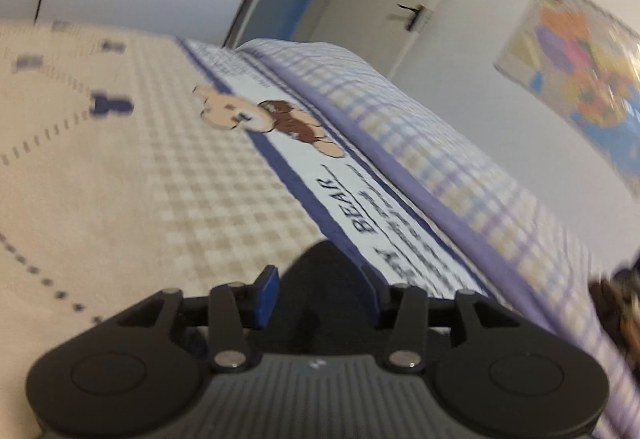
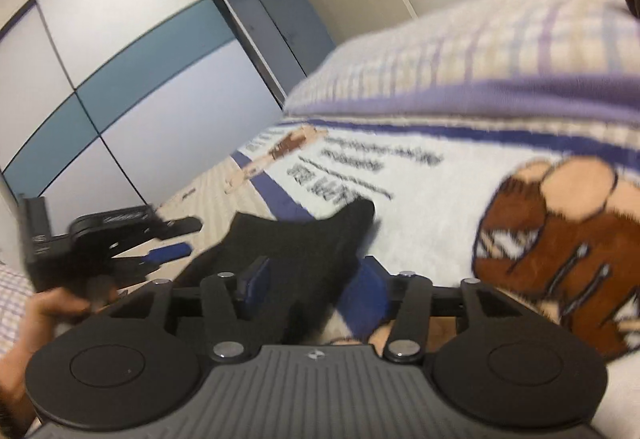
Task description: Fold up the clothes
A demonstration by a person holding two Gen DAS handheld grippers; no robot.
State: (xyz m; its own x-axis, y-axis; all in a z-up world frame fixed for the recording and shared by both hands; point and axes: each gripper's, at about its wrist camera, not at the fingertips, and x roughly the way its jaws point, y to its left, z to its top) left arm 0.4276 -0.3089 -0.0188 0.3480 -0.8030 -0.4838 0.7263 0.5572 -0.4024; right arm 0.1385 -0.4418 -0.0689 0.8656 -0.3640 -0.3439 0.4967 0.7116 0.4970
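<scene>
While both the left gripper point(image 1: 318, 293) and right gripper point(image 2: 312, 285) stand half-open around the black garment point(image 2: 304, 239) low in frame, neither pressing it, regrip its edges squarely before lifting.

Each wrist camera sits behind its own gripper fingers, close above the bear-print blanket point(image 1: 224, 167), tilted and angled slightly downward. Both views share the blanket and checked pillow point(image 2: 500, 51); the right view also contains the left gripper point(image 2: 172, 239).

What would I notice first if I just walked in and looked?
Probably the big brown teddy bear printed on the bed cover, at the right of the right wrist view. Next, the black cloth lying just ahead of the right claw. The colourful map on the wall, upper right in the left wrist view, stands out too.
</scene>
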